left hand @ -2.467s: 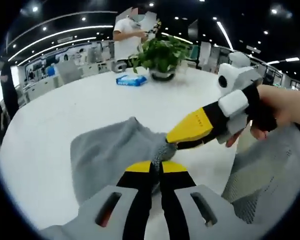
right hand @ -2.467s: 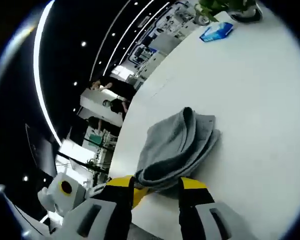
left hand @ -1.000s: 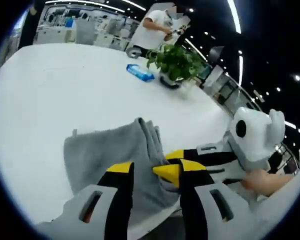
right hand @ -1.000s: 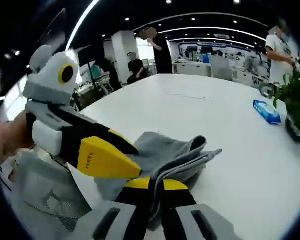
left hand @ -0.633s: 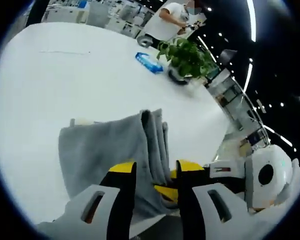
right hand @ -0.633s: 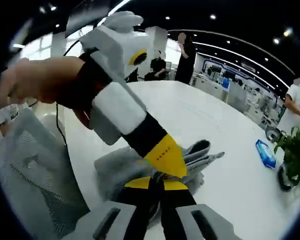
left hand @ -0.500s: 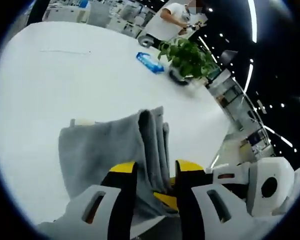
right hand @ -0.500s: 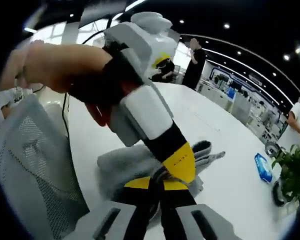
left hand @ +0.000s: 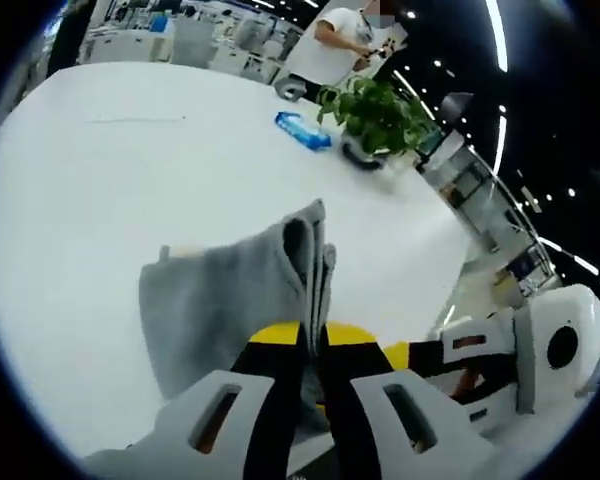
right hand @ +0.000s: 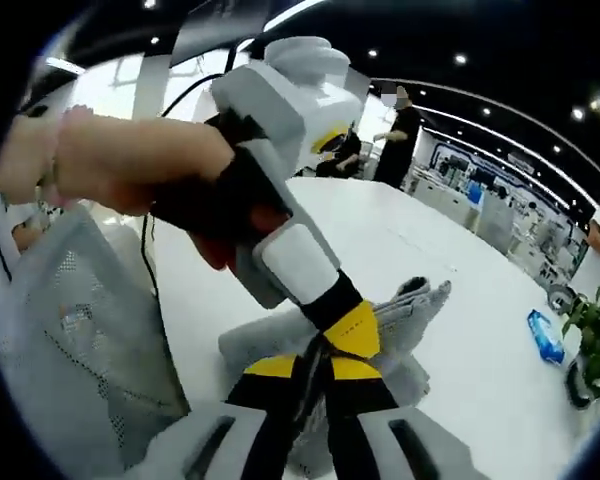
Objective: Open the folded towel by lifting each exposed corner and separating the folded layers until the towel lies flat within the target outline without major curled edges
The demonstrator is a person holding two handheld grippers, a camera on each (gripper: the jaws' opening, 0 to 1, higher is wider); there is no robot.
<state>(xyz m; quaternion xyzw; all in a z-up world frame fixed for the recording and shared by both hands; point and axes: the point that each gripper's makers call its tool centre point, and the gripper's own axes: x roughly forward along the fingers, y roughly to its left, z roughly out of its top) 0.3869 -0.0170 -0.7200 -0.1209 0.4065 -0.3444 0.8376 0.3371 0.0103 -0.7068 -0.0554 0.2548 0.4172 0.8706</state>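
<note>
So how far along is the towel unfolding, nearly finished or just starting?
Just starting, it seems. Done: both grippers have reached the grey towel, which is still bunched in stacked folds on the white table. In hand: the left gripper and right gripper are pinched shut on its near edge. Left: separating the layers and spreading it flat.

The folded towel [left hand: 242,290] lies on the desk [left hand: 100,180] near its close edge, its stacked layers rising toward the far side. The left claw [left hand: 313,345] is clamped on the towel's near edge, and just right of it the right claw [left hand: 405,355] comes in from the right, by the same edge. Far across the desk a packet [left hand: 302,130] lies left of a potted plant [left hand: 372,115], with a person [left hand: 340,45] standing behind them. In the right gripper view a mesh chair [right hand: 75,340] stands at near left, off the desk.
</note>
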